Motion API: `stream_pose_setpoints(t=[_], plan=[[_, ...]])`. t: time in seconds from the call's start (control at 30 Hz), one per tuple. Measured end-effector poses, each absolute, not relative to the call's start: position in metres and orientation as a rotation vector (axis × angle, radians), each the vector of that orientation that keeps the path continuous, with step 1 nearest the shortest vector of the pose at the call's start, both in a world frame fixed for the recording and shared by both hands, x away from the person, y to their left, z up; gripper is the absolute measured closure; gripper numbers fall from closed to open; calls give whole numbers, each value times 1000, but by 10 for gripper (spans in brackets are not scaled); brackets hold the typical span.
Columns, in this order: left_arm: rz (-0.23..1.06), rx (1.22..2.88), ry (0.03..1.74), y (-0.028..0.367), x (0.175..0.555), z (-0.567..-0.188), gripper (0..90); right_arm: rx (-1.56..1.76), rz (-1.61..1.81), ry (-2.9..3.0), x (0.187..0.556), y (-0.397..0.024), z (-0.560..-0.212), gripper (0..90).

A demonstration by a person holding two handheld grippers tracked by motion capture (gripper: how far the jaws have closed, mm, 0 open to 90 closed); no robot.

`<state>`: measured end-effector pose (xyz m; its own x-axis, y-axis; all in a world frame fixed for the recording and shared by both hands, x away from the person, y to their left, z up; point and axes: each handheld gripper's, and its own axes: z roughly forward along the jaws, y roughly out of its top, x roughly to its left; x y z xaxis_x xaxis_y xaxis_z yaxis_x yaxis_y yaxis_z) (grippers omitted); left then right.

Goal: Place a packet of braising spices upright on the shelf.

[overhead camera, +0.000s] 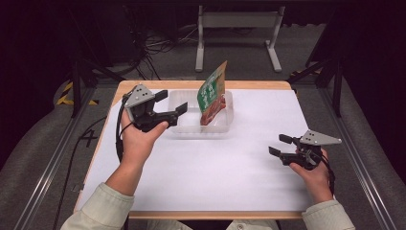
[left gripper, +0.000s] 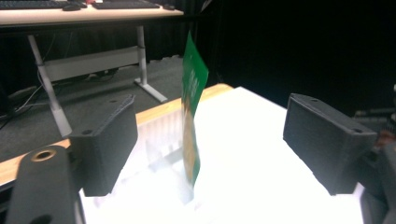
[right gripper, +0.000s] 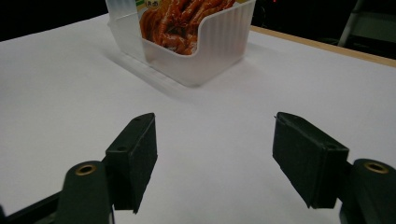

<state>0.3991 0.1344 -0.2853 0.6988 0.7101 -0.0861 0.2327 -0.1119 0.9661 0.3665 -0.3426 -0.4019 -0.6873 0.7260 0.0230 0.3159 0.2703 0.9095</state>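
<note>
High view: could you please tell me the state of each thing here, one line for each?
Snack pouch: standing on edge in the tray, leaning, not held.
Clear tray: upright on the table.
Left gripper: fingers open, nothing between them.
Right gripper: fingers open, nothing between them.

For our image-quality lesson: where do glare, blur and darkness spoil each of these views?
High view: dark surroundings, the white table evenly lit. Left gripper view: the table glares to blank white, and the snack packet looks smeared. Right gripper view: sharpest, with a soft shadow beside the clear tray.
</note>
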Motion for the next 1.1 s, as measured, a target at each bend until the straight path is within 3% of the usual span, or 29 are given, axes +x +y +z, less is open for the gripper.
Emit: stream_pose_setpoints(t=[0.27,1.1], plan=[[511,1750,728,159,386,-300,98,940,1400,2162,365,-340,-402,317],[403,1781,729,196,356,-377,56,892,1455,2205,360,-337,-405,293]])
